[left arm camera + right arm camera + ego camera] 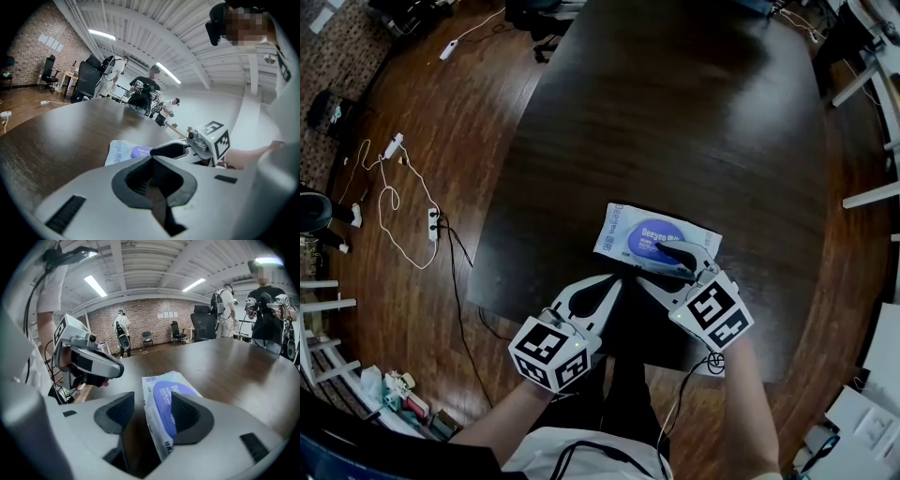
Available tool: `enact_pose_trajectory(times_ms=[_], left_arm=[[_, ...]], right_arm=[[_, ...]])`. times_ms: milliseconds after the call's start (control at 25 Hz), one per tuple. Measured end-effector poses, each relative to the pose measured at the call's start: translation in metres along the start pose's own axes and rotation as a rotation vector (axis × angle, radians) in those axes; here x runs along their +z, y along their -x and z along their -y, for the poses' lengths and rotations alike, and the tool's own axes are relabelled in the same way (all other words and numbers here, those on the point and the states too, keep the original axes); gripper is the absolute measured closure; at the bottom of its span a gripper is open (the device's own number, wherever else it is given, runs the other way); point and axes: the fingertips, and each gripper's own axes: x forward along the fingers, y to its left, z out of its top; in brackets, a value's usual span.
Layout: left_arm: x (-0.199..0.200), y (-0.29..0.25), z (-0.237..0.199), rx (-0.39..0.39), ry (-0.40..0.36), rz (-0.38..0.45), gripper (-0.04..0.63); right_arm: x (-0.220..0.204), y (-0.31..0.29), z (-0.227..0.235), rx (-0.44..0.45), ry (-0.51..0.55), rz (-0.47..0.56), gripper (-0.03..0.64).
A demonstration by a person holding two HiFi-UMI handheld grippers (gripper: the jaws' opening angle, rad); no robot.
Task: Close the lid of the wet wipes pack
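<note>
Left gripper [151, 160] nearest, jaws pressed together with nothing between, hovering at the near edge of the worktop [675, 122], just beside the pack but not touching it. Right gripper [151, 405] spread wide, straddling the near edge of the wet wipes pack [626, 225]; one jaw over the blue lid [649, 240], the other down beside the pack's near side. Not clamped, as far as can be seen. Pack lying flat close to the near edge of the worktop, right of its middle. Lid looks down flat; cannot tell whether snapped shut.

Risks, judged:
- Soft pack on a slick worktop, unbraced by the left gripper: likely to skid toward the near edge under a slanted push, maybe off it.
- Pressing off-centre on the lid: one side latches, far side pops back up.
- Squeezing instead of pressing: film crumples, pack lifts and tilts, lid flexes open.
- Two grippers close together: possible knock if both move in.

Counts: one pack, one lid, two grippers, one worktop.
</note>
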Motion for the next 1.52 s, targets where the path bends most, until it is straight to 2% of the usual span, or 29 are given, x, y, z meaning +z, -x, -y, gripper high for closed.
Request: enact_pose_trajectory(times_ms=[640, 1000, 1240, 1400, 1520], left_arm=[[0.011, -0.01, -0.005, -0.018, 0.0, 0.002, 0.598], [0.018, -0.014, 0.001, -0.037, -0.009, 0.004, 0.598], [0.038, -0.003, 0.023, -0.061, -0.044, 0.024, 0.597], [0.056, 0.005, 0.039, -0.073, -0.073, 0.044, 0.597], [0.063, 0.011, 0.051, -0.083, -0.092, 0.057, 0.598]], right_arm=[[-0.009, -0.011, 0.002, 0.023, -0.022, -0.089, 0.383], [-0.016, -0.017, 0.01, -0.004, -0.11, -0.131, 0.383], [-0.015, -0.011, 0.008, -0.029, -0.182, -0.057, 0.383], [-0.001, 0.017, 0.008, -0.054, -0.306, 0.065, 0.383], [0.004, 0.04, 0.004, -0.089, -0.328, 0.111, 0.383]])
